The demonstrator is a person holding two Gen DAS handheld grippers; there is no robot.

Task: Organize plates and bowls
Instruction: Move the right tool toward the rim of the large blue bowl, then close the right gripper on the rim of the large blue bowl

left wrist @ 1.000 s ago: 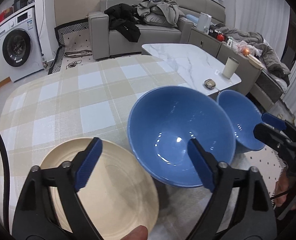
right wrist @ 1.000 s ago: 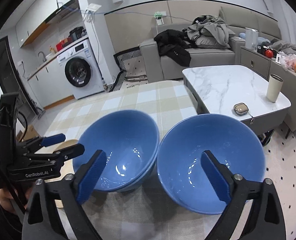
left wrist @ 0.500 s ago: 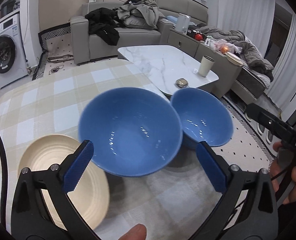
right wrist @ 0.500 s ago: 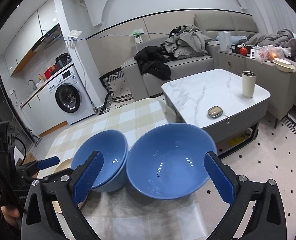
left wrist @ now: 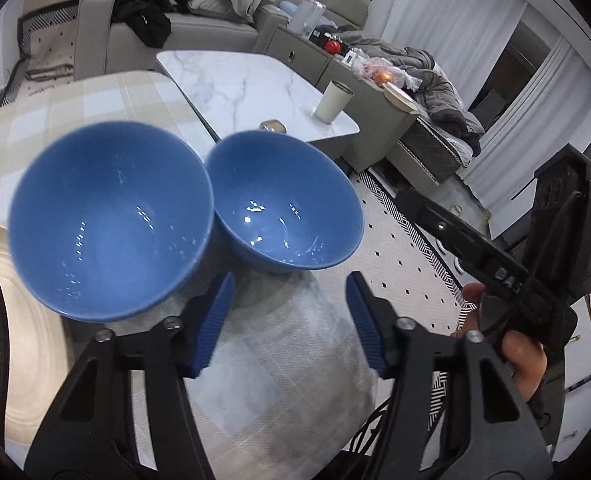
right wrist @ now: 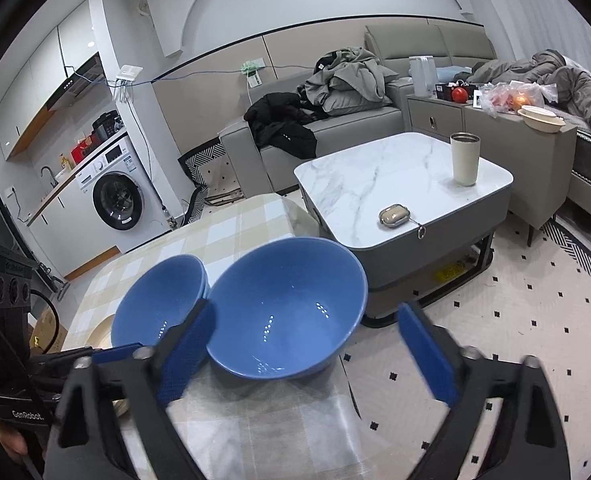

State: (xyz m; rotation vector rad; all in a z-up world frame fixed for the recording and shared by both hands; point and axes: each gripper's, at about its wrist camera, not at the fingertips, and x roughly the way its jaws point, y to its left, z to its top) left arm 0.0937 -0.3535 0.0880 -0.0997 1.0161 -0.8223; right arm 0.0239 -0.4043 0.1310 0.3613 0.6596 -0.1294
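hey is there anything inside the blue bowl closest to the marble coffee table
No, the blue bowl beside the marble coffee table is empty; the right wrist view shows only light glints on its bare inner surface.

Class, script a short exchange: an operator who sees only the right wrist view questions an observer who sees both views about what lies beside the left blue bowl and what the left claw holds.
Operator: What is the pale thing behind the left blue bowl?
Observer: A cream plate with ridged rings, lying on the checked tablecloth.
Operator: Does the left claw hold anything?
Observer: No. Its jaws have just been closing, with nothing between them; they sit short of the right blue bowl.
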